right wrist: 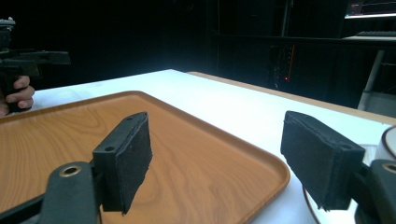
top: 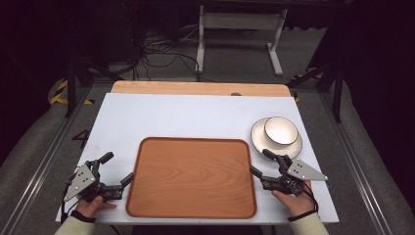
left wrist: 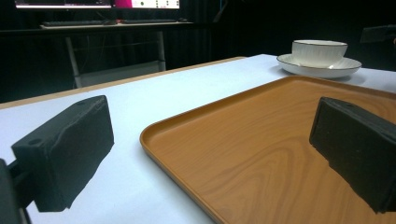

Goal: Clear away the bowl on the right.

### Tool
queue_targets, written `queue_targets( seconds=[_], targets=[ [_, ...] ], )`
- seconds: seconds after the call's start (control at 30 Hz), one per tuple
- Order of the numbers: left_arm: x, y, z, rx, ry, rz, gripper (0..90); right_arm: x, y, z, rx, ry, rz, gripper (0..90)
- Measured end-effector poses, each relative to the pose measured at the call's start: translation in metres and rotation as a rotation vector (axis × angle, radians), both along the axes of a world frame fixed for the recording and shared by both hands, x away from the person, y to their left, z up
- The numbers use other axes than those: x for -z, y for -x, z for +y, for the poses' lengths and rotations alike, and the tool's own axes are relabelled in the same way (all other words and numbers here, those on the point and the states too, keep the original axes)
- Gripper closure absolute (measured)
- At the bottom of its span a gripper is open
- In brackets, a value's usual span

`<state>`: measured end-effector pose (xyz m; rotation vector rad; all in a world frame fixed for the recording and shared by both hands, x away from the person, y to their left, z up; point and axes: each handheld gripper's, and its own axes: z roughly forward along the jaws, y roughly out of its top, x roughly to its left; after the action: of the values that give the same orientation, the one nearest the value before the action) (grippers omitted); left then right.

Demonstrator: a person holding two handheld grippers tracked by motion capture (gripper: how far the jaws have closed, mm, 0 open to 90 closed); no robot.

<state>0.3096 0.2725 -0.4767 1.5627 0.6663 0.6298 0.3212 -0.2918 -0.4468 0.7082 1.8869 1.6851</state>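
A wooden tray [top: 193, 176] lies flat at the middle of the white table top [top: 186, 115], with nothing on it. A white bowl [top: 281, 131] sits on a white plate [top: 258, 137] just beyond the tray's far right corner. My left gripper [top: 117, 167] rests left of the tray, open; its jaws straddle the tray's near corner [left wrist: 261, 140] with nothing between them [left wrist: 212, 144], and the bowl [left wrist: 319, 51] stands far off. My right gripper [top: 260, 162] is open between the tray's right rim and the plate; its jaws [right wrist: 219, 149] hold nothing over the tray's corner [right wrist: 56, 140].
A strip of bare wood [top: 195, 88] runs along the table's far edge. Beyond it, a white desk frame [top: 240, 29] and loose cables [top: 156, 54] are on the dark floor. The other hand [right wrist: 18, 93] appears at the far left of the right gripper view.
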Motion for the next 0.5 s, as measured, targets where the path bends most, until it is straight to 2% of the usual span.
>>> queue_targets(
  seconds=[0.27, 0.43, 0.5],
  targets=[
    [0.0, 0.0, 0.0, 0.0, -0.001, 0.0, 0.3, -0.018, 0.0, 0.004, 0.005, 0.029, 0.023, 23.8],
    [0.0, 0.0, 0.0, 0.0, 0.0, 0.0, 0.3, -0.032, 0.001, 0.003, 0.009, 0.019, 0.011, 22.8],
    [0.0, 0.0, 0.0, 0.0, -0.001, 0.0, 0.3, -0.036, 0.0, 0.003, 0.011, 0.014, 0.022, 23.0]
  ],
)
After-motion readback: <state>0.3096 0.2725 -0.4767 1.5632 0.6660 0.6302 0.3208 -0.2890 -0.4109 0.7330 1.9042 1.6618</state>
